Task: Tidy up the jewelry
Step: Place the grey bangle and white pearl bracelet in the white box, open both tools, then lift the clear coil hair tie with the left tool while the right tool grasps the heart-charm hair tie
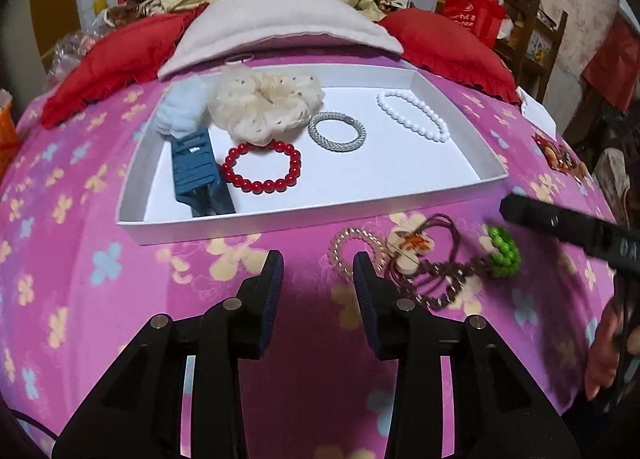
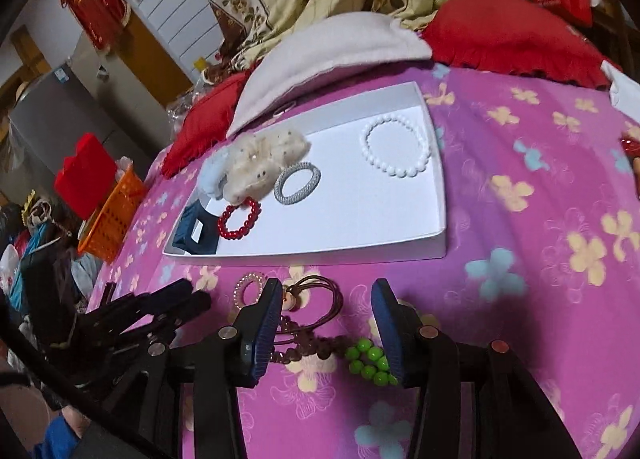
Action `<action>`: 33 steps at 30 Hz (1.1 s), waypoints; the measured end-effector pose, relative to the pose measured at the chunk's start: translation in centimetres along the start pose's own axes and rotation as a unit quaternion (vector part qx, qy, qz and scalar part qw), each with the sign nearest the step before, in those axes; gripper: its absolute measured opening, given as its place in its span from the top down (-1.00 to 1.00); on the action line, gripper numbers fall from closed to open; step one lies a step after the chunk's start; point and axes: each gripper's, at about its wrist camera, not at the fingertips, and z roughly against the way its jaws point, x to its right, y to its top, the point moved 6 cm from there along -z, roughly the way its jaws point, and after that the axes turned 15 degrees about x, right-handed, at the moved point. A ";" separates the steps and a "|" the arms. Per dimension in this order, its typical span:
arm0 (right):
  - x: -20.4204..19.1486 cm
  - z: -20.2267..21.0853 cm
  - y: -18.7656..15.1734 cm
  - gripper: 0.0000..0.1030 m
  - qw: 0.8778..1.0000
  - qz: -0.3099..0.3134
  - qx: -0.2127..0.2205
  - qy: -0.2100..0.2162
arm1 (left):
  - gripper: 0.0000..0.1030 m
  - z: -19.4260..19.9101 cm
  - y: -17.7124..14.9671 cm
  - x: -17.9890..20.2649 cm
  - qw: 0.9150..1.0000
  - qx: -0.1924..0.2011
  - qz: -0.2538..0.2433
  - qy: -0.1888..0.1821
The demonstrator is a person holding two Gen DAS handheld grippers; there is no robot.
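A white tray [image 1: 256,226] on the pink flowered bedspread holds a red bead bracelet [image 1: 262,167], a silver bracelet [image 1: 337,131], a white bead bracelet [image 1: 414,115], a cream scrunchie [image 1: 266,103] and a blue box [image 1: 197,167]. In front of it lie a pink coil ring [image 1: 356,249], a brown cord with a flower charm [image 1: 416,247] and a green bead bracelet [image 1: 503,250]. My left gripper [image 1: 318,279] is open and empty above the bedspread. My right gripper [image 2: 326,323] is open over the brown cord [image 2: 316,299] and green beads [image 2: 368,359]; the tray [image 2: 320,253] lies beyond.
Red pillows [image 1: 444,43] and a pale cushion [image 1: 280,23] lie behind the tray. An orange basket [image 2: 114,215] stands left of the bed. More small items [image 1: 560,155] lie at the bed's right edge.
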 end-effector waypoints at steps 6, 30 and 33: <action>-0.2 -1.3 -0.6 0.13 0.999 -0.004 -0.020 0.040 | 0.32 -2.6 -0.2 -0.5 0.999 -0.014 0.028 -0.029; -5.2 -4.5 -4.2 0.12 0.990 0.109 -0.067 0.067 | 0.85 -2.2 -1.0 -3.5 0.998 -0.033 0.049 -0.008; -6.0 -4.8 -4.6 0.13 0.987 0.143 -0.056 0.051 | 0.85 -2.2 -1.0 -3.4 0.998 -0.033 0.047 -0.011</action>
